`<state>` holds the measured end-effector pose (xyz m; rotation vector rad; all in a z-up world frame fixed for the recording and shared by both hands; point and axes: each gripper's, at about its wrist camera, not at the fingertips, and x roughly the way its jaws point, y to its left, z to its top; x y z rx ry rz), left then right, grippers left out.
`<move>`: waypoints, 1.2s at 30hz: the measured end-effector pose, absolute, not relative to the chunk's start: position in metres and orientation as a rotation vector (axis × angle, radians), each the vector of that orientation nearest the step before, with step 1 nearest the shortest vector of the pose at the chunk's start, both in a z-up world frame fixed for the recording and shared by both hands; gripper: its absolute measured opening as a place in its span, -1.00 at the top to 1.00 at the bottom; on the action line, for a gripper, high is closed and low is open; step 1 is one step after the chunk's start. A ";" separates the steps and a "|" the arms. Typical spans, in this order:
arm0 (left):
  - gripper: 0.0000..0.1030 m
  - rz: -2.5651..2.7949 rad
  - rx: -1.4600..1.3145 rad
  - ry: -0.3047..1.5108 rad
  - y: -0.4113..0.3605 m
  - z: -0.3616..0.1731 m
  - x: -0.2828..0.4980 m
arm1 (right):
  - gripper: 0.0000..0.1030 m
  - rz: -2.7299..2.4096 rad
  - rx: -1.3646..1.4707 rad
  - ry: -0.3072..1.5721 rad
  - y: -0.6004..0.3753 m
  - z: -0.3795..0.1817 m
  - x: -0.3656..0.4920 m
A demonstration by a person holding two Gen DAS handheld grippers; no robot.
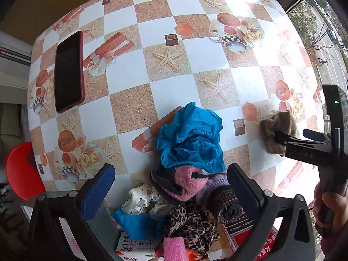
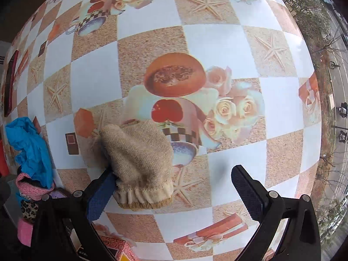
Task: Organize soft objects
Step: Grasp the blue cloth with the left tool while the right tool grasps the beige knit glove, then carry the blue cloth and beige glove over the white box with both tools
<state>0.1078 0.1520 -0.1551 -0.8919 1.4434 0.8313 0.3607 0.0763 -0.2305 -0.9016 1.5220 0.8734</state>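
Sorting under way at a checkered table (image 1: 178, 80): the right gripper (image 2: 174, 187), jaws spread wide, rests over a beige knit sock (image 2: 139, 158) lying apart from the rest, apparently set aside on its own. The left gripper (image 1: 171, 187) hangs wide open over the heap of soft items (image 1: 187, 187), likely choosing the next.

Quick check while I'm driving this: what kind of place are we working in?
Probably a home or small shop, at a table by a street-facing window. The oilcloth table cover printed with starfish and cups, a phone lying on it, and the road with trees outside the glass suggest it.
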 end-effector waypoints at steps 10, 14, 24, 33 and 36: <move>-0.57 0.791 -0.881 1.601 0.169 -0.221 0.145 | -1.00 1.044 -0.803 1.532 0.075 -0.220 0.373; -0.50 0.799 -0.873 1.620 0.169 -0.227 0.144 | -1.00 1.008 -0.943 1.420 0.084 -0.235 0.354; 0.24 0.758 -0.868 1.548 0.170 -0.215 0.155 | -0.97 1.000 -0.960 1.440 0.088 -0.228 0.338; 0.29 0.833 -0.738 1.272 0.151 -0.123 0.153 | 0.42 1.084 -0.769 1.419 0.051 -0.179 0.350; 0.29 0.852 -0.703 1.201 0.138 -0.091 0.139 | 0.42 1.118 -0.700 1.435 0.034 -0.156 0.350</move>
